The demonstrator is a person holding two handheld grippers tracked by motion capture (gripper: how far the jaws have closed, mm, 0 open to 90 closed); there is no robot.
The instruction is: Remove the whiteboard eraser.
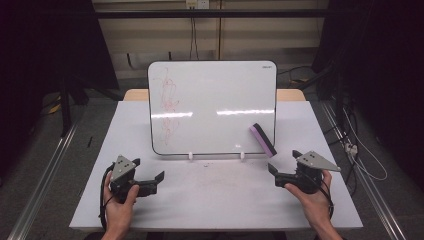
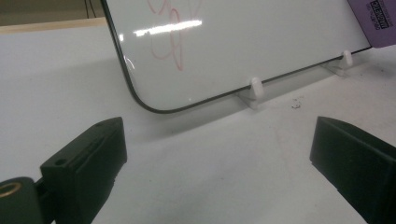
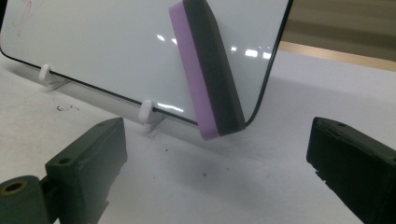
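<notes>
Your left gripper [image 1: 150, 174] and right gripper [image 1: 283, 162] both rest wide open, empty, near the whiteboard [image 1: 215, 95]; the eraser [image 1: 263, 139] clings to its lower right.

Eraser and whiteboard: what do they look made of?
Eraser: purple body, probably foam or plastic, matte; dark grey face looks like felt, no shine. Whiteboard: glossy white panel, lamps reflect as streaks; thin dark rim, maybe plastic; red scribbles at its left. It stands in small white clips, likely plastic.
</notes>
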